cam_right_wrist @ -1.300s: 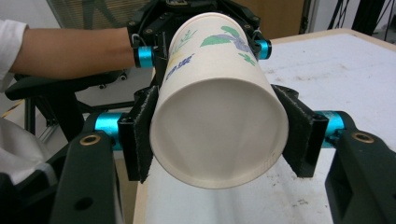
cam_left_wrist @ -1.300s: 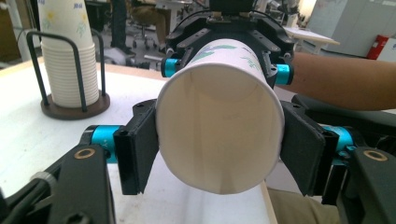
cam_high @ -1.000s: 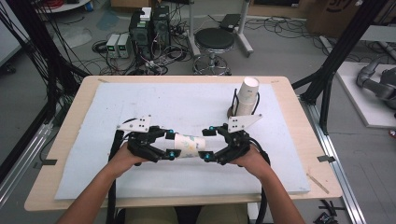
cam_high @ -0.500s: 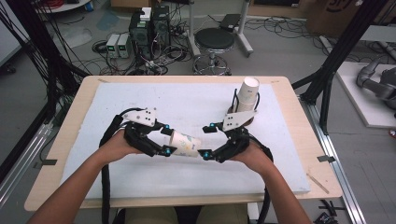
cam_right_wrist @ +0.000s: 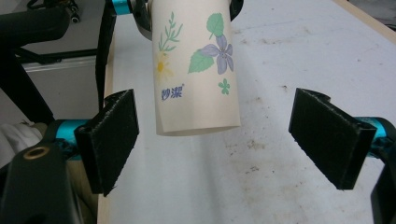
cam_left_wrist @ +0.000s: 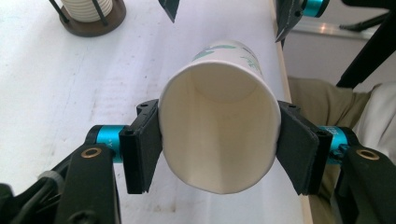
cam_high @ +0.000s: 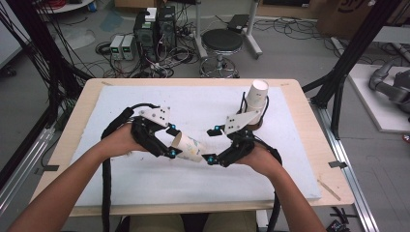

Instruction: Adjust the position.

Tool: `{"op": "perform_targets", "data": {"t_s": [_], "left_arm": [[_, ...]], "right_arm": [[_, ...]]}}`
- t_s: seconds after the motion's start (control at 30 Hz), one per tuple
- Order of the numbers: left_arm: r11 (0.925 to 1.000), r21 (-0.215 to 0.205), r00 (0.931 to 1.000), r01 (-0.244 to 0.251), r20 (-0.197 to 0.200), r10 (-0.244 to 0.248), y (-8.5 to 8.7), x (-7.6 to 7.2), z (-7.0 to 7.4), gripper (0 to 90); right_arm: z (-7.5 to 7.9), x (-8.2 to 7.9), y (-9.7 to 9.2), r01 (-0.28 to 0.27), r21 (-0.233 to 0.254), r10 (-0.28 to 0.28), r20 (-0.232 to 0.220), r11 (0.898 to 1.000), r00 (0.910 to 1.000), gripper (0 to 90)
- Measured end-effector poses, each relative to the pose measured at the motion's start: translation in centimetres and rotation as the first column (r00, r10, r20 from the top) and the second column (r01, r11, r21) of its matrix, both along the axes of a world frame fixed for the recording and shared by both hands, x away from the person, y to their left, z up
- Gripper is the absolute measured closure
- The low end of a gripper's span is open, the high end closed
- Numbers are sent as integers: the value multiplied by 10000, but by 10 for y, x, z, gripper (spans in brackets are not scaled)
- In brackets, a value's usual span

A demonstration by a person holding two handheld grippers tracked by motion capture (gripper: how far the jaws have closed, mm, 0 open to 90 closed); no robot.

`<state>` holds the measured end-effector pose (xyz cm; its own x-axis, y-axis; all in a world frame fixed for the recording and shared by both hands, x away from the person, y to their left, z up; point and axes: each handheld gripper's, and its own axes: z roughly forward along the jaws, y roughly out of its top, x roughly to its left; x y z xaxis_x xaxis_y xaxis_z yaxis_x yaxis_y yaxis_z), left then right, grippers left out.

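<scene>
Lifted since a second ago, the paper cup [cam_high: 189, 148] is now hanging tilted above the white pad [cam_high: 121, 179] instead of lying level between both tools, and the right gripper [cam_right_wrist: 215, 140] is no longer gripping it. The left gripper [cam_left_wrist: 217, 147] is clamping the cup by its rim, both black foam pads [cam_left_wrist: 144, 149] pressing the mouth slightly oval. The cup is smooth white paper, printed with leaves, a violet flower and small lettering, its closed base pointing toward the right gripper, whose jaws are standing wide apart on either side of the base without touching it. Beneath, the pad is lying flat, scuffed and speckled with dirt, leaving broad free room all round the hands. Well apart near the far right edge of the wooden worktop [cam_high: 300, 96], a stack of cups [cam_high: 256, 99] is standing in a round brown holder [cam_left_wrist: 95, 18].
</scene>
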<state>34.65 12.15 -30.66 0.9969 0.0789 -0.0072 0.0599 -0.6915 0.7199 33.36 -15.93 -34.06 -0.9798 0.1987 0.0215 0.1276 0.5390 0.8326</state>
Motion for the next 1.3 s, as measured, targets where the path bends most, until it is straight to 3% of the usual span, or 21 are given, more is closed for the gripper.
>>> {"op": "perform_targets", "data": {"t_s": [0.13, 0.23, 0.43, 0.67, 0.73, 0.93, 1.3], "left_arm": [[9992, 385, 10000, 95, -30, -94, -3, 1, 4, 367], [9952, 947, 9996, 267, 53, -274, -6, 1, 7, 367], [9879, 1500, 9990, 384, 164, -413, -11, 1, 14, 367], [9689, 2425, 9974, 485, 394, -598, -19, 1, 19, 367], [9672, 2495, 9973, 480, 413, -602, -21, 2, 20, 367], [9529, 2991, 9965, 500, 489, -676, -26, 3, 25, 367], [9398, 3367, 9961, 584, 425, -771, -34, 3, 24, 367]], "right_arm": [[-1, 0, 4, -27, -239, 28, 64, 9997, 10000, 162], [-2, 1, 8, -106, -418, 108, 62, 9991, 9999, 162], [-1, 1, 14, -203, -670, 209, 83, 9975, 9997, 162], [1, 2, 23, -293, -1080, 314, 175, 9937, 9994, 163], [2, 2, 26, -294, -1249, 324, 223, 9917, 9992, 163], [2, 4, 36, -321, -1671, 369, 254, 9854, 9990, 163], [-1, 5, 52, -468, -2191, 494, 66, 9746, 9988, 174]]}}
